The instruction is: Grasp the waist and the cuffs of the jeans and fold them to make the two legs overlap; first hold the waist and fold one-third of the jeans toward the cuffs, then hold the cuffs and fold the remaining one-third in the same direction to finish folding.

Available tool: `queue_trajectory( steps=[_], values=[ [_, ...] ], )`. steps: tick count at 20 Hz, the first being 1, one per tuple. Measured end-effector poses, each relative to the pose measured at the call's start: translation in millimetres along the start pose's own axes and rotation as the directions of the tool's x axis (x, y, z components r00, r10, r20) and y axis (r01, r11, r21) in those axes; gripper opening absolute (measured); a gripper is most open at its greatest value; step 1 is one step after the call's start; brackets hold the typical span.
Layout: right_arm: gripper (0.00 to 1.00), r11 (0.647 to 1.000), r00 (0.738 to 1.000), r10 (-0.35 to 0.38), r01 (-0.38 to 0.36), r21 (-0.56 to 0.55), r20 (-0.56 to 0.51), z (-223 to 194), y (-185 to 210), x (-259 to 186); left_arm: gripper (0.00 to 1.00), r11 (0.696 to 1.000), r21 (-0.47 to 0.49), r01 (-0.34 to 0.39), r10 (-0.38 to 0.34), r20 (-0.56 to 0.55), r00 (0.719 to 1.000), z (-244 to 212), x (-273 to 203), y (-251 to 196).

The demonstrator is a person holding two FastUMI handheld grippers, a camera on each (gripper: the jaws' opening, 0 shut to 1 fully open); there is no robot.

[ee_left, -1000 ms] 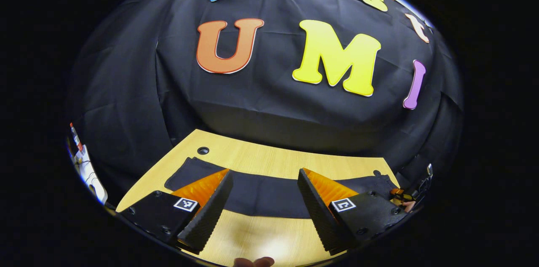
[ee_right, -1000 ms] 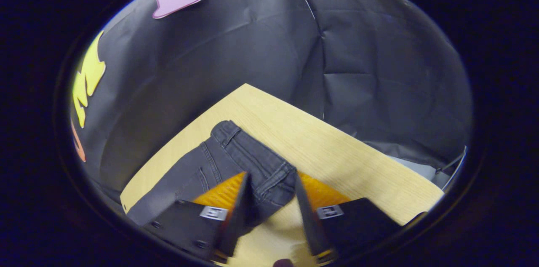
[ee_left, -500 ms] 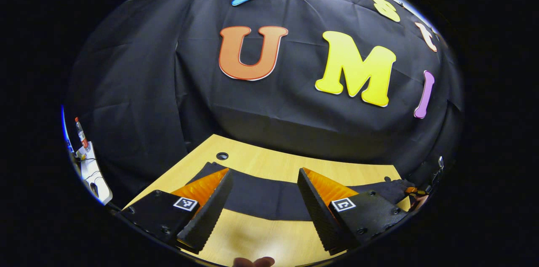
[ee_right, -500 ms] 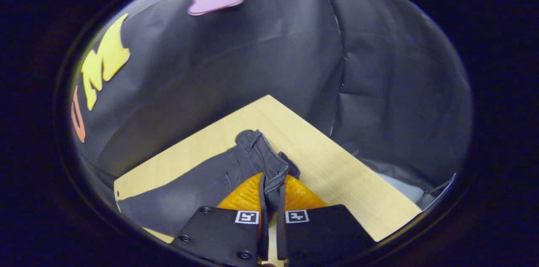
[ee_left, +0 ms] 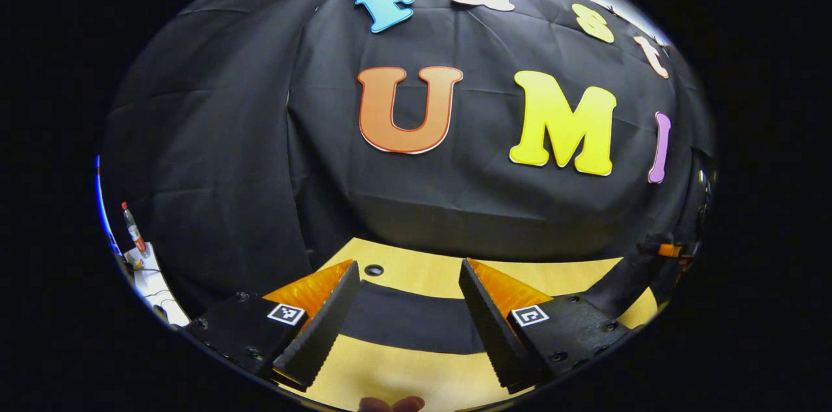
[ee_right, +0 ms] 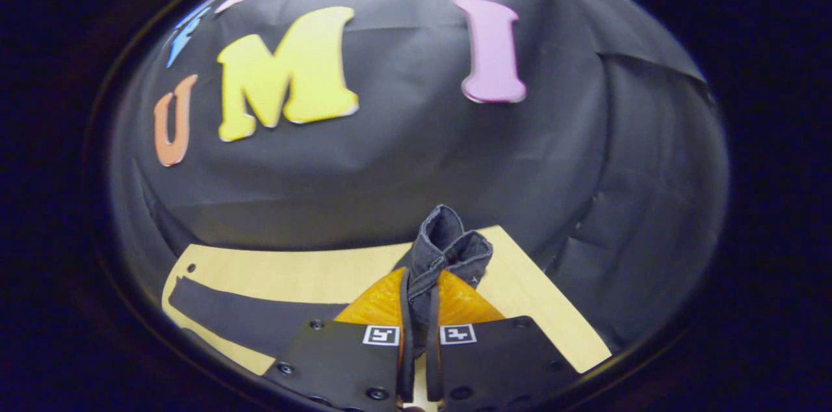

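Pinching jeans (ee_right: 448, 246) waist (bunched) — table (ee_right: 286, 275) beyond

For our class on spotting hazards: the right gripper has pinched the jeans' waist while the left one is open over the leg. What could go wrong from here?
1. The right gripper pinches just a bunched edge of the jeans; the cloth may slip out.
2. The left gripper is open above the leg, so lifting one end could drag the jeans across the table and skew the fold.
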State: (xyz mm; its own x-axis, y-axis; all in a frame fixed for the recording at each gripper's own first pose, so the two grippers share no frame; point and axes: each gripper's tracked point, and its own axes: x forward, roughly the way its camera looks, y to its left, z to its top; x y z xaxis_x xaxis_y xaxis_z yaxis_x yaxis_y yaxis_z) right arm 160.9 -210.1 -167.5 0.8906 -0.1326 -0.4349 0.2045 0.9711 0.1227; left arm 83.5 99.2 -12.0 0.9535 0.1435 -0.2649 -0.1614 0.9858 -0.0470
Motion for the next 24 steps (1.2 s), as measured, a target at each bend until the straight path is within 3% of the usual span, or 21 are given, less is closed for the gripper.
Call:
queue_trajectory(
  steps=[1,5,8,12,17,20,22,24],
  values=[
    [0.04,0.999,0.999,0.034,-0.034,-0.01,0.006,5.4,18.1,-10.9,0.99,1.0,0.022,0.005,-0.006,0.011,1.0,0.4,0.2,5.0],
    [0.08,0.984,0.987,0.162,-0.162,-0.071,-0.011,3.1,112.4,-32.5,0.99,0.998,0.056,0.031,-0.035,0.06,0.998,6.8,-1.1,20.9],
    [0.08,0.964,0.975,0.215,-0.22,-0.152,-0.055,-39.1,190.3,-26.9,0.99,0.998,0.021,0.055,-0.056,0.067,0.996,0.1,-5.5,30.3],
    [0.08,0.924,0.961,0.244,-0.272,-0.269,-0.132,-119.4,261.7,-7.7,0.99,0.999,-0.022,0.03,-0.029,0.027,0.999,-24.7,-11.7,54.7],
    [0.08,0.869,0.95,0.209,-0.29,-0.401,-0.232,-208.6,304.4,22.1,0.99,0.995,-0.086,-0.041,0.041,-0.003,0.999,-45.9,-16.2,94.7],
    [0.08,0.837,0.944,0.185,-0.298,-0.46,-0.274,-238.4,308.7,22.3,0.99,0.988,-0.14,-0.062,0.058,-0.036,0.998,-61.5,-16.7,111.2],
    [0.06,0.822,0.925,0.188,-0.332,-0.462,-0.33,-257.2,310.5,21.0,0.99,0.983,-0.168,-0.07,0.061,-0.054,0.997,-70.1,-17.0,119.2],
    [0.18,0.815,0.913,0.197,-0.356,-0.458,-0.358,-263.1,310.8,21.7,0.99,0.98,-0.183,-0.079,0.068,-0.068,0.995,-76.0,-16.3,126.4]
  ],
)
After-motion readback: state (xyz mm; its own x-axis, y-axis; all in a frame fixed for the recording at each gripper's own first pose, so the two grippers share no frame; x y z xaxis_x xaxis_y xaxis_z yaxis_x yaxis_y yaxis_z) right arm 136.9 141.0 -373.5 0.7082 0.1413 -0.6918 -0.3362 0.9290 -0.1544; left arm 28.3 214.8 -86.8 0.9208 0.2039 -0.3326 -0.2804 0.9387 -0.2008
